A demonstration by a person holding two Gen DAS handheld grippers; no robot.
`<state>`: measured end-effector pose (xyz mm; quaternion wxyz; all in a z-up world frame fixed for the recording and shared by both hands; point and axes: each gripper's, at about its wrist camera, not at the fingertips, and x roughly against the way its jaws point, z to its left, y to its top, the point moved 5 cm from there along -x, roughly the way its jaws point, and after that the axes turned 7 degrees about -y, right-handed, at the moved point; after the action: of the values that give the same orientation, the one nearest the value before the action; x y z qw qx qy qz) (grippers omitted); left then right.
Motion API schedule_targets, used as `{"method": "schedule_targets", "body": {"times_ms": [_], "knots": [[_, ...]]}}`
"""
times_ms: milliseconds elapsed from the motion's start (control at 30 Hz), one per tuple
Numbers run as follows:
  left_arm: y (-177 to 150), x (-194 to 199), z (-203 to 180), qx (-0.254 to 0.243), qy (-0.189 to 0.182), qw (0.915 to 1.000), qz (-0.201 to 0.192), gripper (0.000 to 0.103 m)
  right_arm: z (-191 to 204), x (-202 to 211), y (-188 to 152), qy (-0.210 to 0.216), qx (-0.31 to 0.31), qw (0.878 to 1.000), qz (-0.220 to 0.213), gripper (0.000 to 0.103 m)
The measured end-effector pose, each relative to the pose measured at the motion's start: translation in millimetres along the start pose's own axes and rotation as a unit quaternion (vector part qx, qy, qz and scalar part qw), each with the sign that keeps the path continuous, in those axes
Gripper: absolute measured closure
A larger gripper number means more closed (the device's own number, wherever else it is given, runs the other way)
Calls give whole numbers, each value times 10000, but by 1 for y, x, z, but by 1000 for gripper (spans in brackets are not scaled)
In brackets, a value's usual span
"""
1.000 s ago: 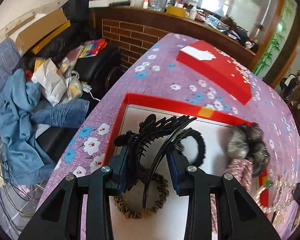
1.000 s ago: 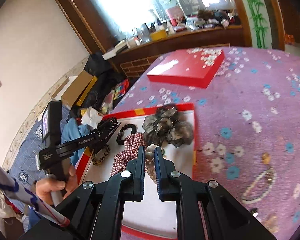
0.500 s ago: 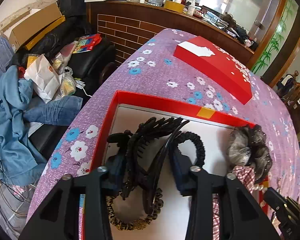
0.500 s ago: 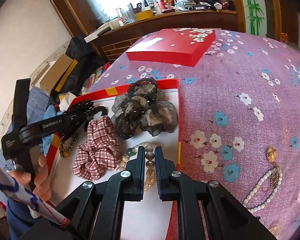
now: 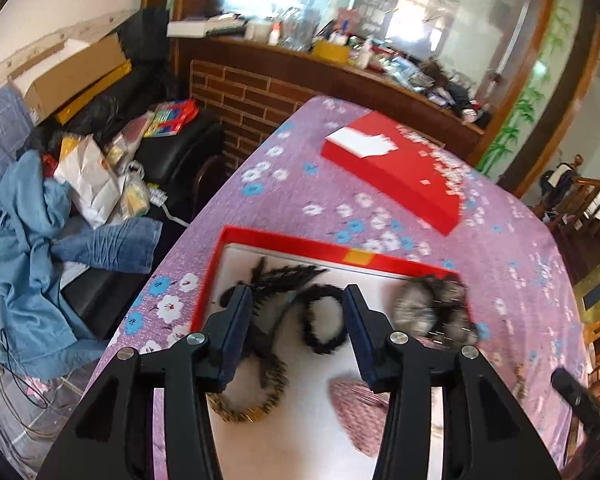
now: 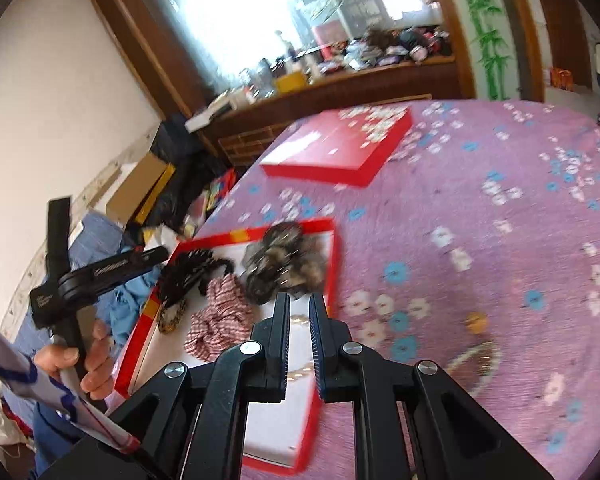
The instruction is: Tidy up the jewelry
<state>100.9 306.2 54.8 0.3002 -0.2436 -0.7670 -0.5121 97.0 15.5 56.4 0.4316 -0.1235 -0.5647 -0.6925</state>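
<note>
Your left hand-held gripper (image 5: 296, 312) hangs over the red tray (image 5: 284, 241), jaws opening, nothing pressed between the pads. Under it in the tray lie the black comb clip (image 5: 288, 276), a black hair tie (image 5: 324, 320) and a gold-brown beaded bracelet (image 5: 256, 404). Right of those: a checked scrunchie (image 5: 360, 408) and a grey organza scrunchie (image 5: 432, 308). Your right hand-held gripper (image 6: 299, 316) is pinched nearly closed, holding nothing, above the tray's near right corner, a bead strand (image 6: 300, 374) blurred below it. A pearl necklace (image 6: 474, 356) lies on the desk's purple floral cloth (image 6: 480, 208), outside the tray. The red lid (image 6: 340, 146) sits further back.
</note>
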Motion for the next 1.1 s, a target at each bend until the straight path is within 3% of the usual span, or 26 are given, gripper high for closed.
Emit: {"method": "schedule_targets", "body": {"times_ms": [133,300,433,600,700,767,833,933,1000,1033,1067,1100], "knots": [[-9,17,-41,-363,-263,9990,-83,57,-41,21,7,-285,-176,9992,-210,91],[-34,14,-116,-1031,-677,9922,155,57,-117,26,5,-844,-748,9930,-358,92],[-67,-11,-185,-1639,-1049,9784,697,57,-161,13,-4,-1103,-1189,9867,-63,92],[-115,-47,-253,-2382,-1245,9546,1283,57,-170,17,-2,-911,-1499,9845,-71,92],[-138,-63,-269,-2725,-1071,9443,1501,57,-169,16,-2,-813,-1579,9841,-45,92],[-149,-71,-272,-2820,-895,9419,1591,60,-167,17,-2,-697,-1647,9839,-13,92],[-157,-76,-269,-2796,-904,9408,1689,69,-170,16,-3,-619,-1704,9834,9,92],[-164,-87,-265,-2803,-893,9385,1806,70,-168,15,-3,-545,-1692,9841,10,92],[-163,-89,-265,-2845,-885,9409,1609,72,-163,14,-3,-568,-1599,9855,1,92],[-162,-88,-264,-2840,-876,9418,1571,81,-162,14,-3,-569,-1562,9861,1,92],[-161,-88,-263,-2821,-824,9442,1486,97,-159,13,-3,-574,-1518,9867,7,92],[-158,-90,-261,-2798,-718,9472,1390,98,-157,11,-3,-583,-1479,9873,17,92]]}}
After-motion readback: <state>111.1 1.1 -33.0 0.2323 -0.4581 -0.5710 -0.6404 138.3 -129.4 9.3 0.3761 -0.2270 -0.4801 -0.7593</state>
